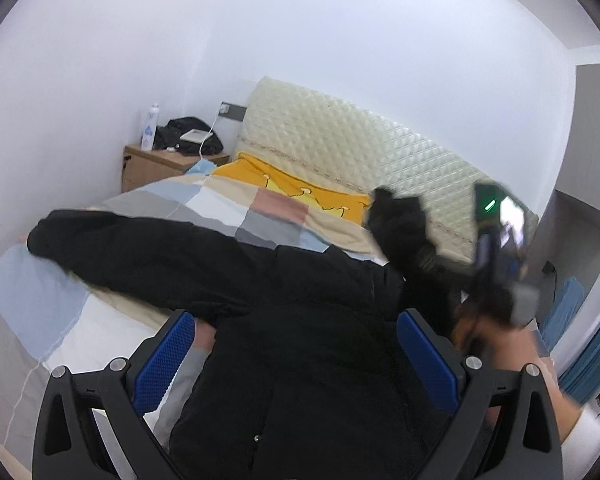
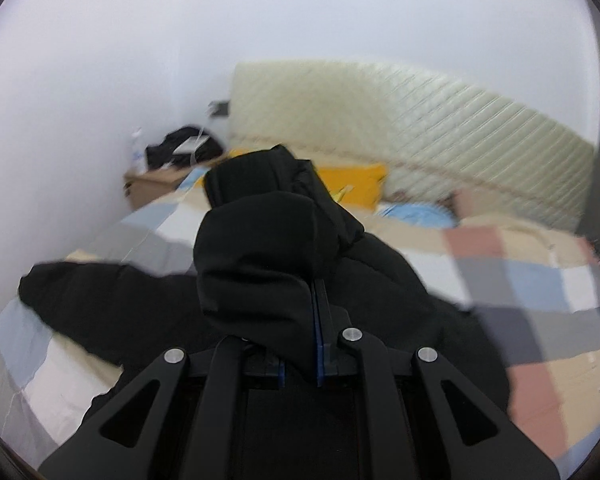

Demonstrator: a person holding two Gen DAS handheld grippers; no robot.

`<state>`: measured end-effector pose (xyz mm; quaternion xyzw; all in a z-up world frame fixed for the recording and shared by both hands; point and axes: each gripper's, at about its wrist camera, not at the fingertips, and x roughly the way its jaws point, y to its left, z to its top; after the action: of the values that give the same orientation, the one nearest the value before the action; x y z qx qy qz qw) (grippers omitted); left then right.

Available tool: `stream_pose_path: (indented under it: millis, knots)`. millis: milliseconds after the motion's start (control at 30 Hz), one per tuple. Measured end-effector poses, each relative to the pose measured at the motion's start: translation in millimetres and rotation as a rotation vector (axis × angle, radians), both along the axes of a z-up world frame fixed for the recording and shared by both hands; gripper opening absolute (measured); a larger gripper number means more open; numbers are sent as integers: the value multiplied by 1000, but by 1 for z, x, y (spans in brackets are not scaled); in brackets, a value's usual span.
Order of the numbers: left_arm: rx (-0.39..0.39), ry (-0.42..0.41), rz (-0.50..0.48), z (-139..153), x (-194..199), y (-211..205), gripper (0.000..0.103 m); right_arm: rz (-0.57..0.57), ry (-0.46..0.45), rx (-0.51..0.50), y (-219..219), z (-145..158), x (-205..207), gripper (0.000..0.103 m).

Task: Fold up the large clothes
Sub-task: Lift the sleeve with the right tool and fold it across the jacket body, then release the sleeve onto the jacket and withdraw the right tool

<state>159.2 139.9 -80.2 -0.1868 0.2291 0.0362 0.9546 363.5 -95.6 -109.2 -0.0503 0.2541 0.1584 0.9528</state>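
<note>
Jacket [image 1: 300,320], black, padded, lies spread on the bed [image 1: 100,320]; we pinch its sleeve [image 2: 260,248] in our right tool [image 2: 318,320], lifted for folding inward; left tool [image 1: 296,364] spread, empty above the body.

A bed with a patchwork quilt [image 1: 228,208] and cream quilted headboard [image 1: 340,132] stands against plain white walls [image 1: 100,60], beside a wooden nightstand [image 1: 156,164].

Ahead of our left claw [image 1: 300,364] the black coat [image 1: 300,320] covers the bed [image 1: 40,280], and bare quilt lies open to its left. To its right, our right claw [image 2: 318,320] and a lifted sleeve [image 2: 260,240] bar the way. Beyond stands the headboard [image 1: 340,132]; a cluttered nightstand [image 1: 156,164] fills the far-left corner.
</note>
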Motion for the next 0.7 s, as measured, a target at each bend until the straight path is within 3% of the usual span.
stream_pose_path:
  millis: [167,400,567,700]
  knots:
    - [1,25,4,-10,7,2,102,68,96,-54,39,-66,0,12]
    - [7,64,-3,-20,20,2,102,73,243,-57,50,-128,15,14]
    - [60,128,15,-29,34,2,102,55,244,-66,54,-151,15,16]
    - [82,153,18,-34,41,3,102,34,182,-125,65,-148,5,23]
